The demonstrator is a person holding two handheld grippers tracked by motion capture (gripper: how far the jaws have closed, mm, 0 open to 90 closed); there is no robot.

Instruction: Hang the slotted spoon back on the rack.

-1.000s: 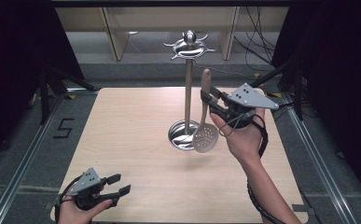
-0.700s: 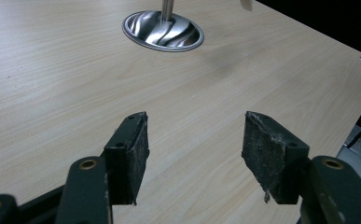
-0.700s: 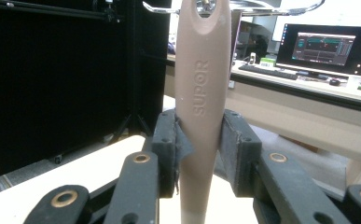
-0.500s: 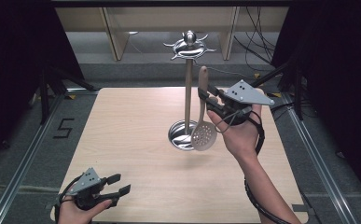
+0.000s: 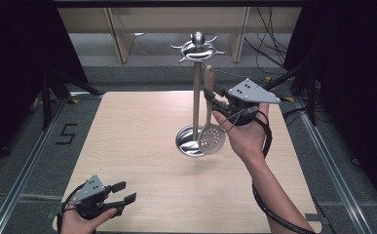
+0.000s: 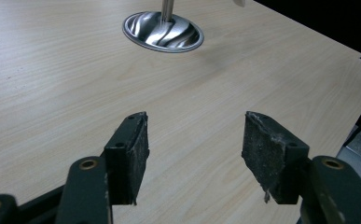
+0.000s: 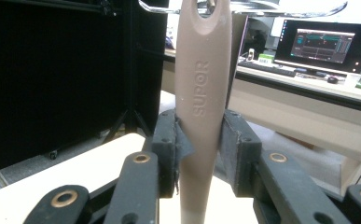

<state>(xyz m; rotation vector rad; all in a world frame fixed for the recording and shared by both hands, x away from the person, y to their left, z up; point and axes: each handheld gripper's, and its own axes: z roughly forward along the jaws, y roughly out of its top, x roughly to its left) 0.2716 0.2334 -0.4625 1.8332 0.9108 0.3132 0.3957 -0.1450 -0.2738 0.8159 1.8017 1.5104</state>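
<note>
A slotted skimmer (image 5: 211, 140) with a beige handle (image 7: 201, 93) marked SUPOR hangs upright in the air, with my right gripper (image 5: 209, 100) shut on the handle. It is just right of the pole of a metal utensil stand (image 5: 196, 97). The handle's hole end reaches up near the stand's hooked top (image 5: 197, 48), whose hooks (image 7: 243, 7) curve just above it. The skimmer's head hovers over the stand's round base (image 5: 188, 144). My left gripper (image 5: 125, 191) rests open near the table's front left, its jaws (image 6: 194, 154) holding nothing and facing the base (image 6: 163, 32).
The wooden table (image 5: 127, 126) has a dark drop on both sides and metal rails along the floor. A desk with a monitor (image 7: 325, 46) stands beyond the table's far side. Cables trail from the right wrist over the table's front right.
My right gripper has lifted the skimmer slightly and brought it closer to the stand's pole. The left gripper has stayed still.
</note>
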